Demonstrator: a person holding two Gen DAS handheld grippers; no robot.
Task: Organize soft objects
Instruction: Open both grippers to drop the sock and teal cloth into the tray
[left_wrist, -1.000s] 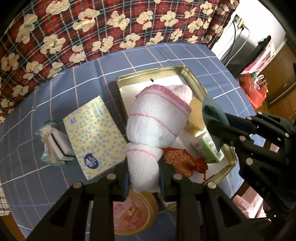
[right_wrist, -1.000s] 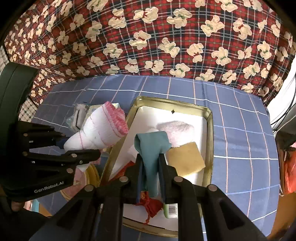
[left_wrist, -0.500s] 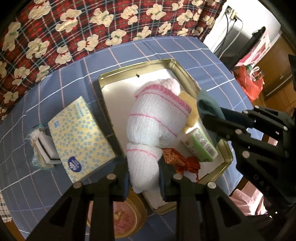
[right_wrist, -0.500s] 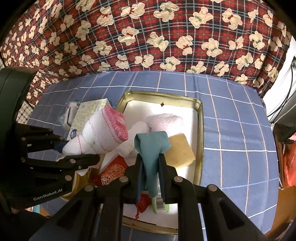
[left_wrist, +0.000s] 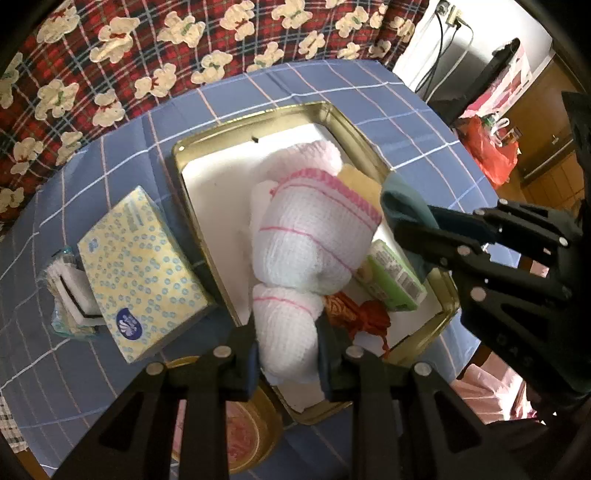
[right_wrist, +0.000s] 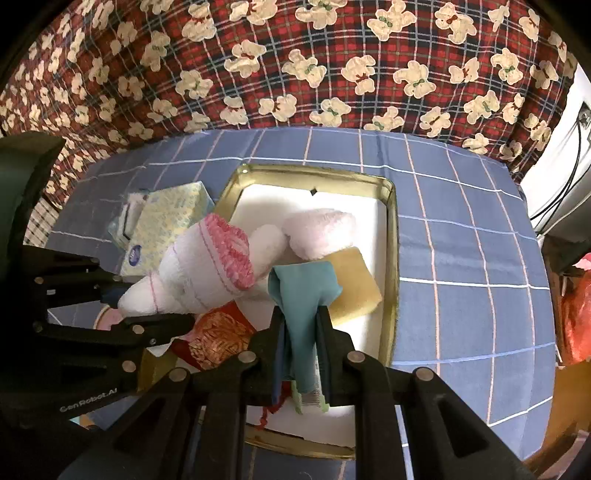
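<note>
My left gripper (left_wrist: 286, 341) is shut on a rolled white towel with pink stripes (left_wrist: 306, 236) and holds it above the gold tray (left_wrist: 207, 151). The towel also shows in the right wrist view (right_wrist: 207, 273). My right gripper (right_wrist: 301, 321) is shut on a teal cloth (right_wrist: 303, 291), held over the tray's (right_wrist: 392, 258) right side; the cloth shows in the left wrist view (left_wrist: 402, 206). In the tray lie a fluffy pink towel (right_wrist: 321, 232), a yellow sponge (right_wrist: 354, 291), a red-orange pouch (right_wrist: 218, 332) and a green packet (left_wrist: 391, 277).
A yellow tissue box (left_wrist: 140, 266) lies left of the tray on the blue checked tablecloth (right_wrist: 461, 240), with a clear packet (left_wrist: 66, 291) beside it. A round tin (left_wrist: 243, 424) sits near the front edge. Red plaid fabric (right_wrist: 295, 62) rises behind the table.
Both grippers have drawn back and up with their cloths. The tray and tissue box now sit farther off and more of the tray shows. Both grips are unchanged.
</note>
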